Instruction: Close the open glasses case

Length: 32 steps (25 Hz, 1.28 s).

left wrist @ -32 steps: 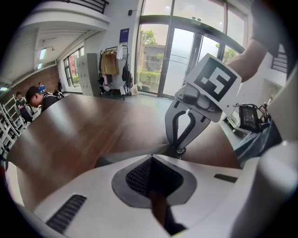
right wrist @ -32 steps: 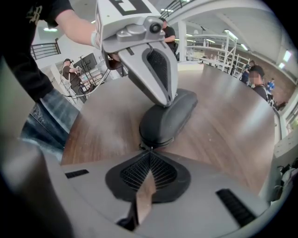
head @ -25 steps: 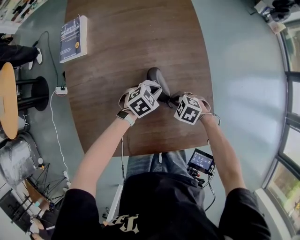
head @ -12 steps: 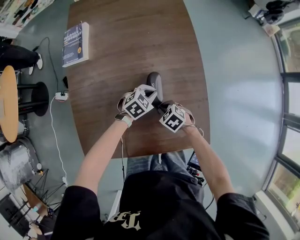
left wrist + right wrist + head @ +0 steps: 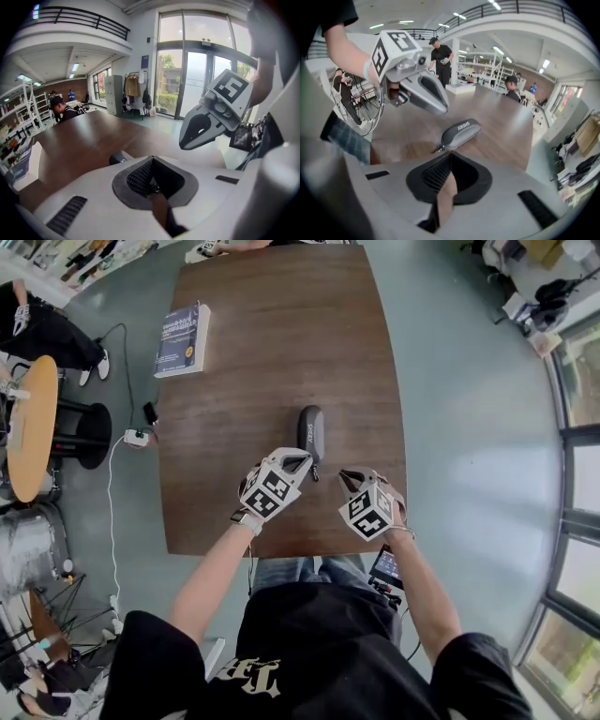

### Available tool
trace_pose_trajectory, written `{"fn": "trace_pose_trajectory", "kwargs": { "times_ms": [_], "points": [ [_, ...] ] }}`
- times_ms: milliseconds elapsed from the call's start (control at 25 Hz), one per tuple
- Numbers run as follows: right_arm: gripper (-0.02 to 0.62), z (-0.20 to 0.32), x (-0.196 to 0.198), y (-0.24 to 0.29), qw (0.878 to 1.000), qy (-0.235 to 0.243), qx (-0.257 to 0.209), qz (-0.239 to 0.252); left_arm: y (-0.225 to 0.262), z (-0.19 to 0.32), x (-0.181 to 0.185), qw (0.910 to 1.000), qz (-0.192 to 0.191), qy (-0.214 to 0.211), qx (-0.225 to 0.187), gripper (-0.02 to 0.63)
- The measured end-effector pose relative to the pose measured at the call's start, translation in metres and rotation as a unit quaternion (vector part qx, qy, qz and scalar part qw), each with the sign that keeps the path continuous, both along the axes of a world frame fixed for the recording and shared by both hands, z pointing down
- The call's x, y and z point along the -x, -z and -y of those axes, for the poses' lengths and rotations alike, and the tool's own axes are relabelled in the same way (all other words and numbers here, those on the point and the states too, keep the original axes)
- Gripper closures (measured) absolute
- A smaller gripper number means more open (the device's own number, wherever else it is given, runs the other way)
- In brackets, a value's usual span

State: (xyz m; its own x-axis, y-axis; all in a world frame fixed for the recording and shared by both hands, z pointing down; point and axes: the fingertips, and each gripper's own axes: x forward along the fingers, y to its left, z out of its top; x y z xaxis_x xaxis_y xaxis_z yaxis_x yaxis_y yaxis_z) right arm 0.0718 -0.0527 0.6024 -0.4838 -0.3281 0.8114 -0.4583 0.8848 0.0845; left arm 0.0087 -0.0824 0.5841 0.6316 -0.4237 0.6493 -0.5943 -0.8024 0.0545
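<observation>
Desk: brown wooden desk (image 5: 272, 334), seen from above, its near edge against the person's lap
Glasses case: dark grey glasses case (image 5: 310, 430) lying flat on the desk, lid down on its base, right of the middle and nearer the near edge than the far one, long side running from far edge to near edge
Case details: pale print on the lid and a small zip pull (image 5: 435, 150) sticking out at the near end, both clear in the right gripper view
Left gripper: left gripper (image 5: 299, 461) over the desk just beside the case's near end, tips pointing toward the far-right corner; in the right gripper view it hangs a little above the case, with no contact to be seen
Left jaws: drawn together with only a thin slit left, nothing between them; a bit of the case shows just beyond the tips
Right gripper: right gripper (image 5: 348, 477) by the near edge toward the near-right corner, apart from the case and aimed at it
Right jaws: pressed together to a narrow slit, nothing held; the case lies on the wood ahead of them
Book: blue book (image 5: 181, 339) flat near the far-left corner, well apart from the case
Beside the desk: a round wooden side table (image 5: 28, 427) off the left edge
</observation>
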Motion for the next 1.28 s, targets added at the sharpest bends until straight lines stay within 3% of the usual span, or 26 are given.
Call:
{"fn": "trace_pose_trajectory", "kwargs": {
  "times_ms": [160,320,400,720,840,1280],
  "points": [
    [0.607,-0.019,-0.007,0.073,0.995,0.020,-0.083,0.049,0.052,-0.050,-0.001,0.9951,-0.081,0.054,-0.016,0.600],
    [0.607,-0.025,-0.021,0.148,0.982,0.020,-0.126,0.139,0.123,-0.068,-0.007,0.9786,-0.165,0.098,-0.073,0.600],
    [0.607,-0.032,-0.030,0.174,0.976,0.013,-0.127,0.177,0.153,-0.076,-0.011,0.9712,-0.184,0.113,-0.101,0.600],
    [0.607,-0.042,-0.050,0.223,0.960,-0.022,-0.126,0.249,0.212,-0.098,-0.014,0.9536,-0.207,0.143,-0.166,0.600],
    [0.607,-0.040,-0.044,0.229,0.957,-0.032,-0.124,0.261,0.212,-0.099,-0.011,0.9529,-0.204,0.148,-0.169,0.600],
    [0.607,-0.041,-0.021,0.225,0.953,0.009,-0.126,0.277,0.221,-0.104,0.003,0.9466,-0.202,0.169,-0.187,0.600]
  ]
}}
